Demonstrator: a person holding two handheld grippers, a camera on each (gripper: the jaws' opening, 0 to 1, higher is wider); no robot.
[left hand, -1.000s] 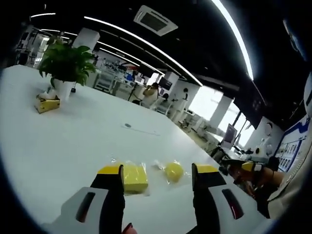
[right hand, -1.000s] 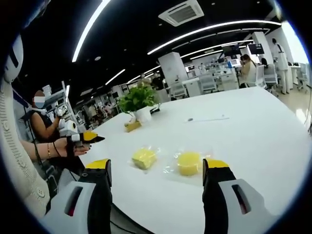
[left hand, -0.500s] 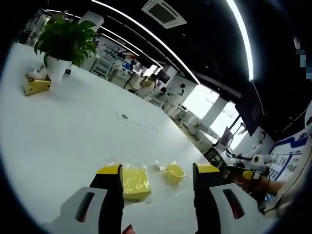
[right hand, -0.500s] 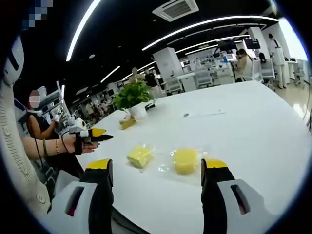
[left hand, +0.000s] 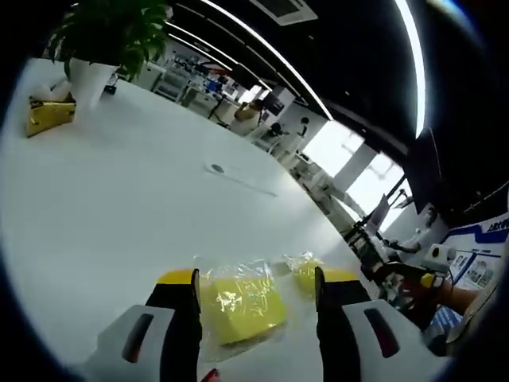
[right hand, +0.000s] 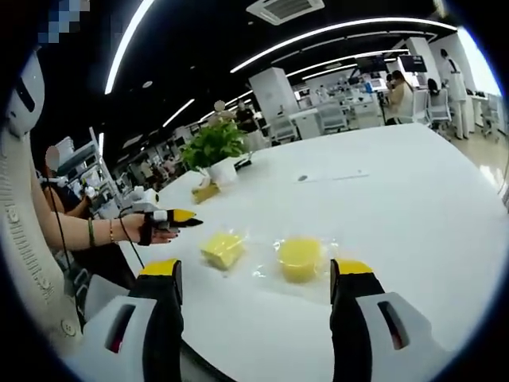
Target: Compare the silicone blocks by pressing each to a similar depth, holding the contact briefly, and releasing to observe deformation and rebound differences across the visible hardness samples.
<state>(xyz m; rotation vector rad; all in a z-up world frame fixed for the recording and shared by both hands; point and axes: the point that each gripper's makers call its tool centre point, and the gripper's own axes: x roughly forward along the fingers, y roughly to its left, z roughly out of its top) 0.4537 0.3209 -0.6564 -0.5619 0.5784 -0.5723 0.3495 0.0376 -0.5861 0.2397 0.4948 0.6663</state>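
Observation:
Two yellow silicone blocks in clear bags lie on the white table (right hand: 413, 207). The square block (left hand: 238, 306) fills the gap between the yellow-tipped jaws of my left gripper (left hand: 256, 278), which stands open; I cannot tell whether it touches the block. The round block (left hand: 305, 270) peeks out behind the right jaw. From the right gripper view, the square block (right hand: 221, 248) and round block (right hand: 300, 257) lie just beyond my open right gripper (right hand: 258, 270), which holds nothing. A hand brings the left gripper (right hand: 176, 216) in from the left, close to the square block.
A potted plant (right hand: 213, 147) with a small yellow box (right hand: 208, 191) beside it stands farther back on the table; they are also the plant (left hand: 111, 32) and the box (left hand: 48, 115). The table's near edge (right hand: 238, 350) runs under the right jaws. Desks and people fill the background.
My left gripper has moved forward to the square block, which now looms large between its jaws. The right gripper has barely shifted.

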